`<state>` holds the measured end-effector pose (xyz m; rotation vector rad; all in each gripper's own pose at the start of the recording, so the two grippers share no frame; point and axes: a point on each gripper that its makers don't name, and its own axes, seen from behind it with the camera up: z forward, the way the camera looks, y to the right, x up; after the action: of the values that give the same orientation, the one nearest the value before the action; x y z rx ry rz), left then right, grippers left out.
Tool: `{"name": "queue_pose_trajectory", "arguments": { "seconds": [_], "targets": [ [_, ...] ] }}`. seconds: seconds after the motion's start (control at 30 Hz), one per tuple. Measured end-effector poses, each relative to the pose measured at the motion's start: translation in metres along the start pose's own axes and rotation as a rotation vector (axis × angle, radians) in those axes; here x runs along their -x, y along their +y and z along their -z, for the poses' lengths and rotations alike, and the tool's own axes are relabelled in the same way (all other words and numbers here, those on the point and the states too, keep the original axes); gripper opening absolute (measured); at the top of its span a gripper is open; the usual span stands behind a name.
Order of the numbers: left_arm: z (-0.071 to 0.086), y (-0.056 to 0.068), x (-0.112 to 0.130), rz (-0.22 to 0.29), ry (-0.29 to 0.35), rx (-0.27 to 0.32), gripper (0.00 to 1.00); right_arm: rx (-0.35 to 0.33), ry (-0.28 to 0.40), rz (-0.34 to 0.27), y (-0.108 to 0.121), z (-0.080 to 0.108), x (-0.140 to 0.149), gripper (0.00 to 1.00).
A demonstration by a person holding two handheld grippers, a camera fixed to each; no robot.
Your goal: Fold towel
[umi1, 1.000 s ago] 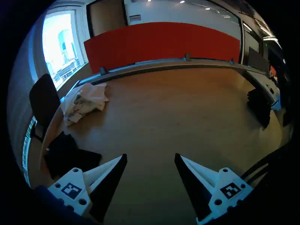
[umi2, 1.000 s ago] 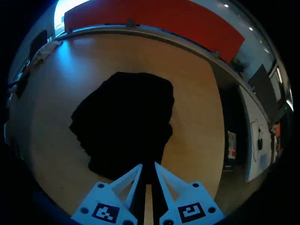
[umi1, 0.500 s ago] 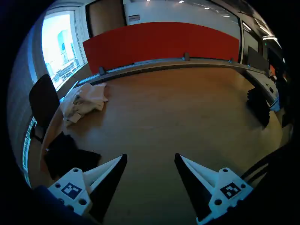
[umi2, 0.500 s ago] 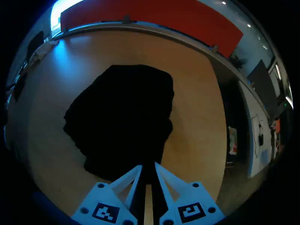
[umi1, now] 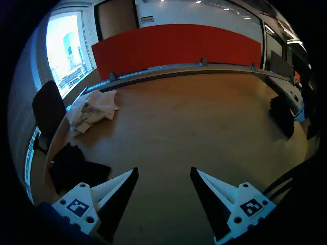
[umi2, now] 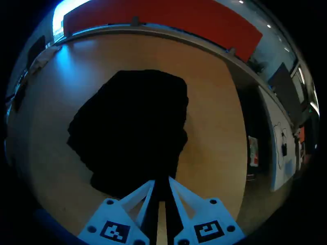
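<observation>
since a second ago the black towel [umi2: 131, 130] looms slightly larger and further left in my right gripper view, lying on the wooden table [umi2: 212, 122] with my right claw [umi2: 162, 183] pinched together on its near edge, while my left claw [umi1: 163, 171] hangs wide apart over the table.

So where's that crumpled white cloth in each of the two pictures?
Left gripper view: the crumpled white cloth lies left of centre on the table.
Right gripper view: the cloth is small, far upper left, beyond the black towel.
Shared landmark: the red partition behind the table.
</observation>
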<state>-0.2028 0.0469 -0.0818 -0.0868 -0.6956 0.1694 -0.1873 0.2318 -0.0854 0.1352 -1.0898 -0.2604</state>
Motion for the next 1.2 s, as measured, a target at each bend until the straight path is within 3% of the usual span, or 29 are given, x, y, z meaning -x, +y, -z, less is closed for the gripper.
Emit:
{"name": "queue_pose_trajectory", "arguments": {
  "seconds": [0.2, 0.43, 0.53, 0.67, 0.93, 1.2],
  "targets": [
    [0.001, -0.002, -0.002, 0.004, 0.006, -0.002, 0.94, 0.019, 0.033, 0.013, 0.002, 0.013, -0.003, 0.19],
    [0.001, -0.001, -0.004, 0.004, 0.012, 0.002, 0.94, 0.048, 0.056, 0.013, 0.006, 0.023, -0.005, 0.25],
    [0.001, 0.000, -0.005, 0.002, 0.014, 0.004, 0.94, 0.057, 0.067, 0.002, 0.007, 0.026, -0.006, 0.40],
    [0.002, 0.000, -0.004, 0.004, 0.014, 0.006, 0.94, 0.074, 0.084, -0.005, 0.009, 0.031, -0.008, 0.69],
    [0.004, -0.003, -0.004, 0.007, 0.020, 0.007, 0.94, 0.078, 0.110, -0.007, 0.005, 0.039, -0.012, 0.84],
    [0.008, -0.007, -0.006, 0.015, 0.032, 0.008, 0.94, 0.085, 0.157, -0.037, -0.001, 0.049, -0.023, 0.84]
  ]
}}
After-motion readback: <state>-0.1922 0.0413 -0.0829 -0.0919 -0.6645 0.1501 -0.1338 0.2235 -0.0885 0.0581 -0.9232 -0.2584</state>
